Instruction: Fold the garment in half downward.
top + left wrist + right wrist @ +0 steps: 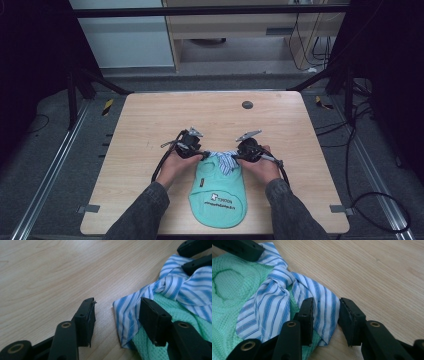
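Note:
A mint-green small garment with printed lettering lies flat near the table's front edge. Its blue-and-white striped collar is knotted like a tie at the far end. My left gripper is at the collar's left corner and my right gripper at its right corner. In the left gripper view the jaws stand open, with the striped corner lying between them on the wood. In the right gripper view the gripper is open too, with a striped collar flap between its jaws.
The light wooden table has a small dark round disc near its far edge. Black frame posts and cables surround the table on the floor. Bare wood lies left, right and beyond the garment.

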Motion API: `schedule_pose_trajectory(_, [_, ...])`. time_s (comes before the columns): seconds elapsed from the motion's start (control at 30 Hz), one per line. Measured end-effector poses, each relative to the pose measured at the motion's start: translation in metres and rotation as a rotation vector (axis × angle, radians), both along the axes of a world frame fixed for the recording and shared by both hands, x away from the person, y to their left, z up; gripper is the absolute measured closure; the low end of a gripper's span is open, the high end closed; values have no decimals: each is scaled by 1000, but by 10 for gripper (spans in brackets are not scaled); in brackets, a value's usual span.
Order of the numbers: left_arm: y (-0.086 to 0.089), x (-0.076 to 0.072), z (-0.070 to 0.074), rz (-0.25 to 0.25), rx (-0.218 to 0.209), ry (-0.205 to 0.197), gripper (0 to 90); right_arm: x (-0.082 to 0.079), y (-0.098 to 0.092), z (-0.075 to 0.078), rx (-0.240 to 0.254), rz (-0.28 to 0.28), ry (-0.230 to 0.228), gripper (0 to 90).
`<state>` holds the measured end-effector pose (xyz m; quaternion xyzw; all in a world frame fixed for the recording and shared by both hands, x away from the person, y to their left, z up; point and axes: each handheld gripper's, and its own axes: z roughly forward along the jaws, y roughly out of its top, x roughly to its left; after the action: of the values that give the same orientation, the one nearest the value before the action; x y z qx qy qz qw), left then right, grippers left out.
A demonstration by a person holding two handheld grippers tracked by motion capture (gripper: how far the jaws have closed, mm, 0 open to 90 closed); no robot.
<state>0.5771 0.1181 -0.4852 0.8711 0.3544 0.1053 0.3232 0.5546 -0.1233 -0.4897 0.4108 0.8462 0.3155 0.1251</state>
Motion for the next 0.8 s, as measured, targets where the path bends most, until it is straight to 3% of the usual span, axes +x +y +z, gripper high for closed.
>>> schedule_pose_trajectory(0.2, [-2,-3,-4,-16,-17,4,551,1,1,1,6,14,20,705])
schedule_pose_trajectory(0.37, [-5,-7,-3,-39,-41,35,739,2,4,2,11,35,38,817])
schedule_pose_trajectory(0.5, [-7,-9,-2,-43,-24,21,838,3,6,2,-9,53,18,832])
schedule_pose_trajectory(0.8, [-1,-14,20,-49,-53,-31,862,-3,5,18,-25,80,-34,833])
